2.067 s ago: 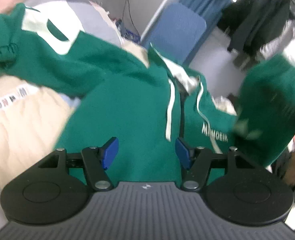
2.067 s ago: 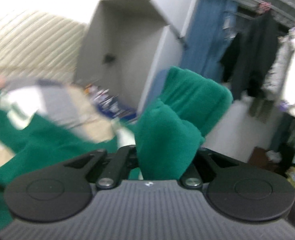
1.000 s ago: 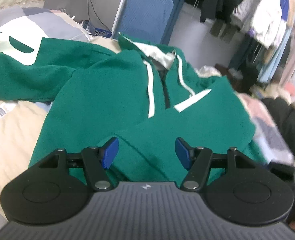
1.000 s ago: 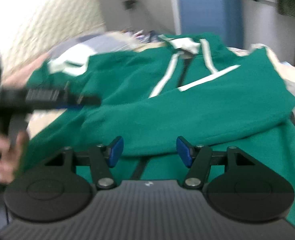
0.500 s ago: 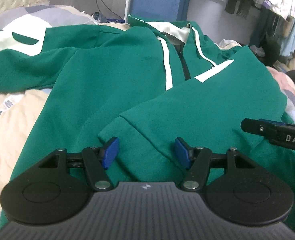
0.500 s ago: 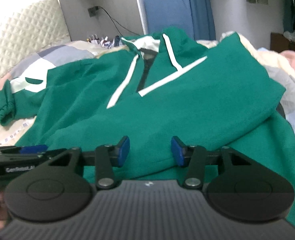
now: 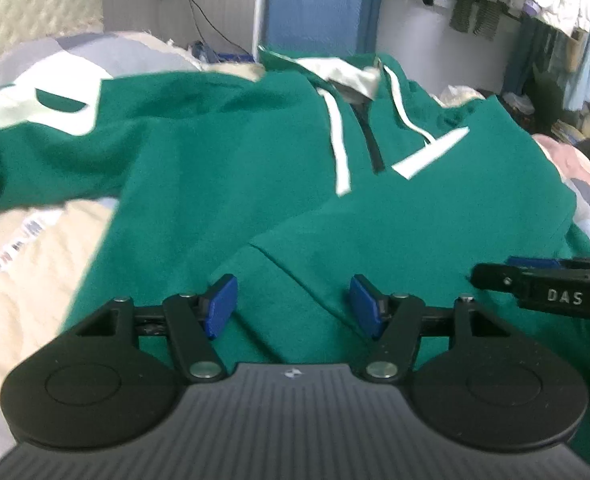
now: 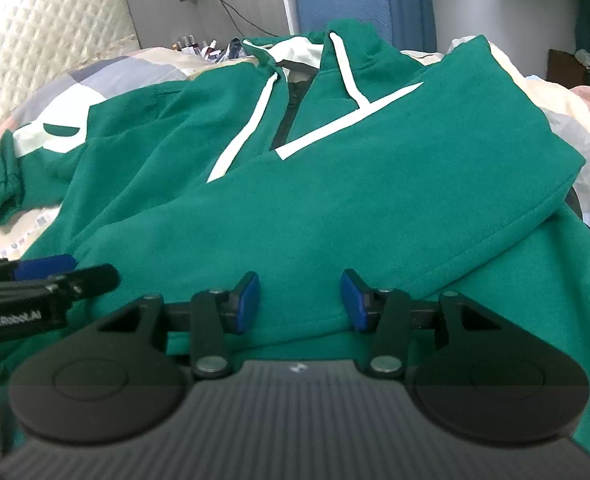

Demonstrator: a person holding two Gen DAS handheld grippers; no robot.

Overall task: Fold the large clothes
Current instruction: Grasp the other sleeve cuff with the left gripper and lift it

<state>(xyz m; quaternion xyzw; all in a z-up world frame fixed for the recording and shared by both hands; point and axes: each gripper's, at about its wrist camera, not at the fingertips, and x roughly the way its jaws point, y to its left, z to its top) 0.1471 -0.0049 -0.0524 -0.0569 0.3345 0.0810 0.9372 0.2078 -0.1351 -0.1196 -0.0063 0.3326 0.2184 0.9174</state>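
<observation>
Patchwork bedding (image 8: 107,68) carries one green fleece hoodie (image 8: 335,208), one sleeve folded across. Both grippers, left (image 7: 291,306) and right (image 8: 300,300), tilt downward over it, jaws apart, empty.

You have one green hoodie (image 8: 335,208) with two white drawstrings (image 8: 239,140), one bed (image 7: 27,280), one blue board (image 7: 315,8), and two hand-held grippers: left (image 7: 291,308), right (image 8: 300,300).
</observation>
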